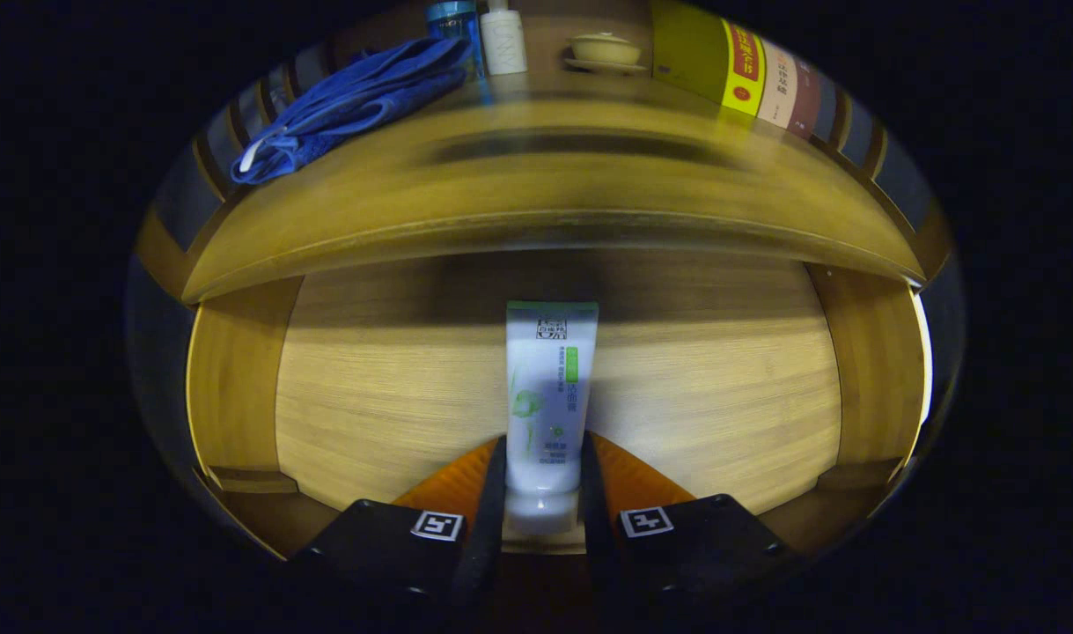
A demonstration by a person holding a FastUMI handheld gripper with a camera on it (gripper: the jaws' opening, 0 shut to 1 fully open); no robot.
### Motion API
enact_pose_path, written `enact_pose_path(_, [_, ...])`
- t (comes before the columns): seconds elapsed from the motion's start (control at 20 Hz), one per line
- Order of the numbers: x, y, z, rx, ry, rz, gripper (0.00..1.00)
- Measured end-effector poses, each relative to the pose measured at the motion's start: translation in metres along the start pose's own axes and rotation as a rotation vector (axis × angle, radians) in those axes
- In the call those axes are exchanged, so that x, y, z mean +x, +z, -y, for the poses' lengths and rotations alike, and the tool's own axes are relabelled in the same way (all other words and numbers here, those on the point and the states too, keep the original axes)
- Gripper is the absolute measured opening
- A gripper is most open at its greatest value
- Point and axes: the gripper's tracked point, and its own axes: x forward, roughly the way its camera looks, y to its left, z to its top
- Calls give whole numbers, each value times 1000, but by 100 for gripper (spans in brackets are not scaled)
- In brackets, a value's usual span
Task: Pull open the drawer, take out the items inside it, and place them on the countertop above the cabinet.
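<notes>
The wooden drawer (395, 387) stands pulled open below me, under the front edge of the countertop (536, 176). A white tube with a green band and green print (549, 387) lies in the drawer, pointing away from me, cap end nearest. My gripper (543, 462) reaches down into the drawer, and its two fingers press on the tube's lower part from both sides, just above the cap. The rest of the tube reaches beyond the fingertips toward the shadowed back of the drawer.
On the countertop lie a folded blue towel (360, 97), a blue-capped bottle (455, 22), a white bottle (503, 40) and a small lidded bowl on a saucer (605, 51). Several upright books (747, 75) stand at the right. Drawer side walls (232, 379) flank the tube.
</notes>
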Motion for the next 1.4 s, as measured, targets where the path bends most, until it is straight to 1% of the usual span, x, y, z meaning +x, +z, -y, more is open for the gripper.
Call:
enact_pose_path(0.15, [-33, 13, -8, -1, 21, 40, 51])
enact_pose_path(0.2, [-41, 7, 1, -7, 33, 48, 51])
enact_pose_path(0.25, [-50, 13, -5, -8, 41, 54, 51])
enact_pose_path(0.45, [-87, 10, -7, -7, 93, 63, 51])
enact_pose_path(0.7, [-125, 3, -8, -64, 94, 91, 51])
enact_pose_path(0.85, [-151, 16, -15, -56, 123, 169, 51])
enact_pose_path(0.95, [-163, 40, -14, -60, 115, 242, 51])
enact_pose_path(1.1, [-163, 83, -10, -59, 73, 342, 51])
enact_pose_path(1.2, [-152, 109, -11, -33, 63, 386, 51])
enact_pose_path(1.4, [-122, 143, -7, 31, 43, 406, 50])
